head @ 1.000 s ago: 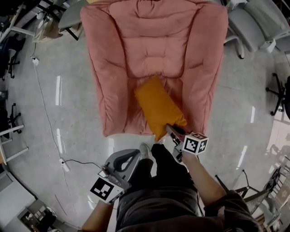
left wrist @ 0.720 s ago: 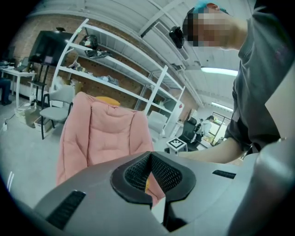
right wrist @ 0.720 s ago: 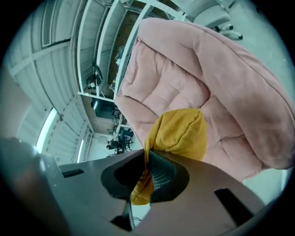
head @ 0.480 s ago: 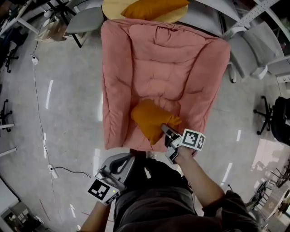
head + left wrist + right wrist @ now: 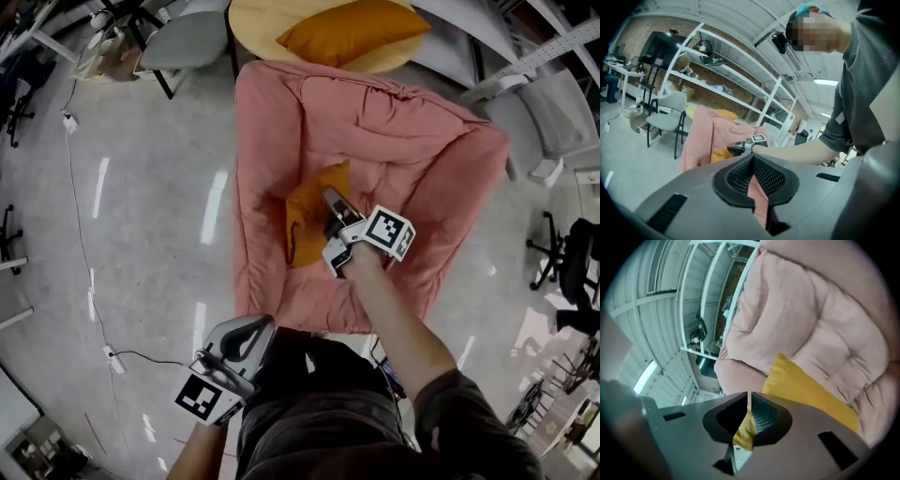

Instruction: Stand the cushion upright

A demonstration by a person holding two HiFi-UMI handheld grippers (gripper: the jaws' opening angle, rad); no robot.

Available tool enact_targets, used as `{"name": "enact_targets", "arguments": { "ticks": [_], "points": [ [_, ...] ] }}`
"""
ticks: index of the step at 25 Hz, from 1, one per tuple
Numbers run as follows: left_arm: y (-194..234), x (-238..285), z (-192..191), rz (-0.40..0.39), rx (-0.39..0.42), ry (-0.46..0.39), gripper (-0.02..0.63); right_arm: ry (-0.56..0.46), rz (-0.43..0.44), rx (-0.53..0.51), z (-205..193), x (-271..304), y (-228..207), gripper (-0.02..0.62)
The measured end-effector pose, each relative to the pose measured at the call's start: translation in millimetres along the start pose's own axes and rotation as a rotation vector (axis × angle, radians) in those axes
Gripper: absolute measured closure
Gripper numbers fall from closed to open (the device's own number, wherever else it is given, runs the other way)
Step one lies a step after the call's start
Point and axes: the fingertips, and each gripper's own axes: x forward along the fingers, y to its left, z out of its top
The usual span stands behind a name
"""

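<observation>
An orange cushion (image 5: 307,223) stands tilted on its edge on the seat of a pink padded armchair (image 5: 394,122), leaning toward the left arm. My right gripper (image 5: 330,202) grips its upper right corner. In the right gripper view the jaws are closing, with a fold of the cushion (image 5: 811,397) pinched between the pads (image 5: 761,420). My left gripper (image 5: 251,328) hangs low by the person's leg, well short of the chair, its jaws shut on nothing. The left gripper view shows the armchair (image 5: 701,136) ahead, with the cushion (image 5: 719,153) and the right gripper (image 5: 740,148) in it.
A second orange cushion (image 5: 352,28) lies on a round yellow table (image 5: 253,19) behind the armchair. Grey chairs (image 5: 183,42) stand at the back left and more seating at the right (image 5: 548,122). A cable (image 5: 80,197) runs over the glossy floor at the left.
My right gripper moved up and deeper over the seat, lifting the cushion from flat at the front edge onto its edge. The person stepped closer; the left gripper stayed low.
</observation>
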Motion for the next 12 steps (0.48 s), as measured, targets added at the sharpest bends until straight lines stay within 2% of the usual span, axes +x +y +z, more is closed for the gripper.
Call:
{"name": "enact_targets", "arguments": {
  "ticks": [4,8,9,12],
  "points": [
    [22,7,9,-0.010,-0.005,0.011,0.595,0.085,0.027,-0.107,-6,48,12,0.566],
    [33,19,17,-0.032,-0.008,0.007,0.595,0.103,-0.004,-0.250,-4,20,23,0.566],
    [34,22,21,-0.039,-0.006,0.004,0.595,0.105,0.014,-0.270,-4,9,29,0.566],
    [33,36,34,-0.062,0.008,-0.011,0.595,0.106,0.137,-0.356,-2,-22,65,0.568]
  ]
}}
